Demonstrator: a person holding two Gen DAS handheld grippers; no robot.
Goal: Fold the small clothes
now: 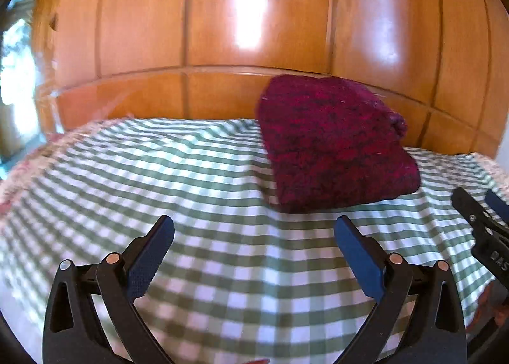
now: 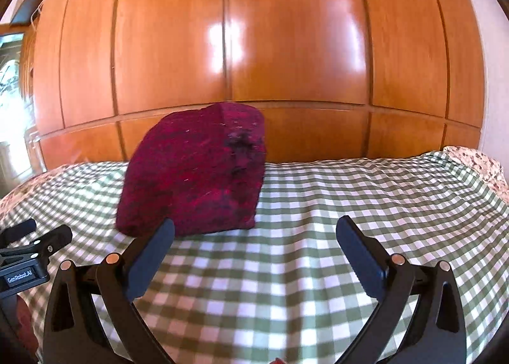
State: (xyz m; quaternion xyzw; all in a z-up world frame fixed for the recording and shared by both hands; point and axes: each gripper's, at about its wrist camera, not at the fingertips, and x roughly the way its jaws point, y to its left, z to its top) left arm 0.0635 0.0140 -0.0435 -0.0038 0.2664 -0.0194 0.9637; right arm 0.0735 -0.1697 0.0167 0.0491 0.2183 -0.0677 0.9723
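A dark red knitted garment [image 1: 334, 144] lies folded into a thick block on the green-and-white checked cloth [image 1: 222, 192], ahead and to the right in the left wrist view. The right wrist view shows the same garment [image 2: 197, 170] ahead and to the left. My left gripper [image 1: 254, 227] is open, its blue pads wide apart above bare cloth, short of the garment. Open too is my right gripper [image 2: 254, 227], whose left fingertip [image 2: 165, 230] overlaps the garment's near edge in the image; contact is unclear. Each gripper shows at the other view's edge: the right gripper [image 1: 483, 205], the left gripper [image 2: 41, 233].
A glossy wooden wardrobe [image 2: 286, 46] fills the background behind the bed. A floral bedspread [image 2: 477, 163] shows past the checked cloth [image 2: 350, 205] at the right corner and at the left side. A bright window [image 1: 16, 71] is at the far left.
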